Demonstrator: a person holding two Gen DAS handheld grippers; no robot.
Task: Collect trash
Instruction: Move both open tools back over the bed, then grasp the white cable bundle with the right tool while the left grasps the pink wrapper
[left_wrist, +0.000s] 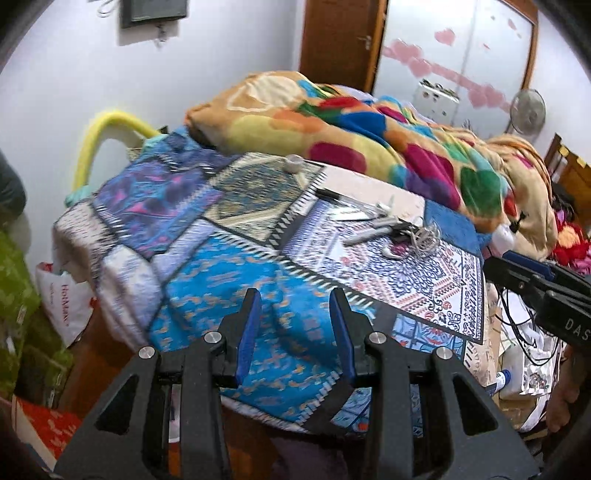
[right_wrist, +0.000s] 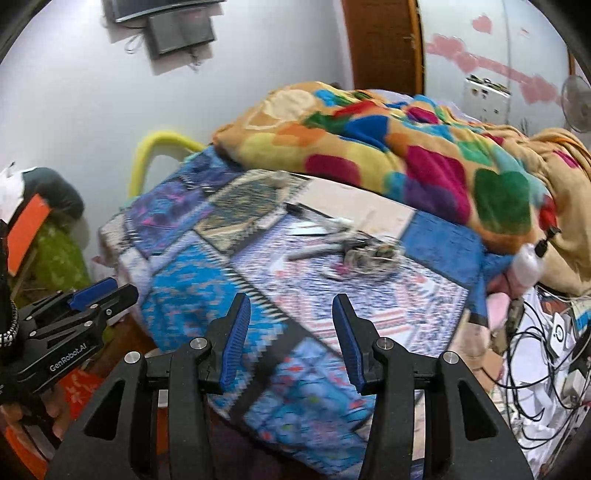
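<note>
A bed with a blue patchwork sheet (left_wrist: 207, 273) fills both views. On it lies a small heap of clutter (left_wrist: 399, 232): tangled white cords, a grey stick-like item and white scraps; it is blurred in the right wrist view (right_wrist: 362, 251). A small white cup (left_wrist: 294, 163) stands further back. My left gripper (left_wrist: 295, 306) is open and empty above the bed's near corner. My right gripper (right_wrist: 291, 310) is open and empty, short of the heap. Each gripper shows in the other's view: the right at the edge (left_wrist: 532, 280), the left at the side (right_wrist: 88, 302).
A bright multicoloured blanket (left_wrist: 369, 136) is piled at the back of the bed. A white plastic bag (left_wrist: 62, 299) and green items sit on the floor at left. Cables and papers (right_wrist: 546, 354) lie to the right. A yellow tube (left_wrist: 99, 140) arches behind the bed.
</note>
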